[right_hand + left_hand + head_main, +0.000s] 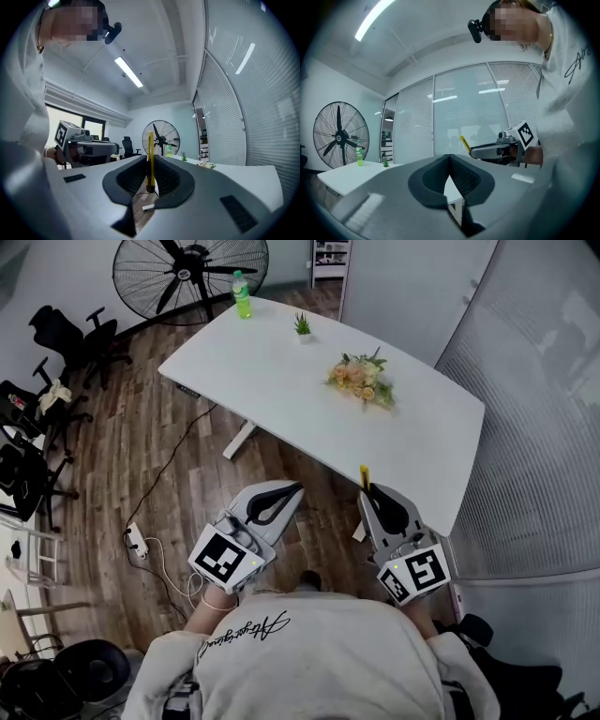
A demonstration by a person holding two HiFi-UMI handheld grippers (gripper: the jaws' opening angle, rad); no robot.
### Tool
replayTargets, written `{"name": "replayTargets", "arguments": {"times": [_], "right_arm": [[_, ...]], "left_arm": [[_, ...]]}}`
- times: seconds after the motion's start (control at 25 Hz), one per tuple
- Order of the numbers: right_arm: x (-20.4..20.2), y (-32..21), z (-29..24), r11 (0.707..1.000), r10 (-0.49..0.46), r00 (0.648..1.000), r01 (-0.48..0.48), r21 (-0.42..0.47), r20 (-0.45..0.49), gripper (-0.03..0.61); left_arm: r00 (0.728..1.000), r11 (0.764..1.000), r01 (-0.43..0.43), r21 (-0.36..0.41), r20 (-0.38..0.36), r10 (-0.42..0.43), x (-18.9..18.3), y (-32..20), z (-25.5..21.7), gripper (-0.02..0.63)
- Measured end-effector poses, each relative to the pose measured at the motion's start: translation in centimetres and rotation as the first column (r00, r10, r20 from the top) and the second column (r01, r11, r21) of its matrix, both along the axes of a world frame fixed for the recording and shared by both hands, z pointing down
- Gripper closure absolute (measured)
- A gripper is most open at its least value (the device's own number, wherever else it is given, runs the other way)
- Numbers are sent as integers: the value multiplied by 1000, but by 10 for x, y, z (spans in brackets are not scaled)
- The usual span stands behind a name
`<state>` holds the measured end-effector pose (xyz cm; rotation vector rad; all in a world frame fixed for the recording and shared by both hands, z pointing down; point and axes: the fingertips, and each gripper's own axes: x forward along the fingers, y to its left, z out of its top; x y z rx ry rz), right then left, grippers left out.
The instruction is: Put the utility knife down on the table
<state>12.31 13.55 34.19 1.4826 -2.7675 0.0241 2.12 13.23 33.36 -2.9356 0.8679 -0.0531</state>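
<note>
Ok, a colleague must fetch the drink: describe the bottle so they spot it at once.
Start at the white table. At its far corner, beside the big black floor fan, stands a green bottle. It is the only bottle there; its neighbours are a potted plant and flowers.

Wood floor (pixel 141 456), white table (pixel 281 390), big fan (pixel 187 277), office chairs (pixel 66 334), glass walls (pixel 534 427) w/ blinds.

A white top (pixel 319 652) with black script lettering; grey left tongs (pixel 296 489) and right tongs (pixel 370 493) carry black-and-white marker cubes (pixel 225 557) (pixel 419 576).
</note>
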Motion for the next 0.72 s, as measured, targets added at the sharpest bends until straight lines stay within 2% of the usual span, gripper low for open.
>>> {"name": "replayTargets", "arguments": {"times": [0.36, 0.72], "right_arm": [[-16, -19, 4, 999, -42, 999, 42, -8, 10, 531], [-17, -26, 2, 1000, -21, 999, 21, -10, 39, 531]], "left_arm": [[1000, 1000, 20, -11, -2, -20, -9, -17, 2, 614], [1000, 1000, 4, -14, -15, -4, -14, -27, 1, 614]]}}
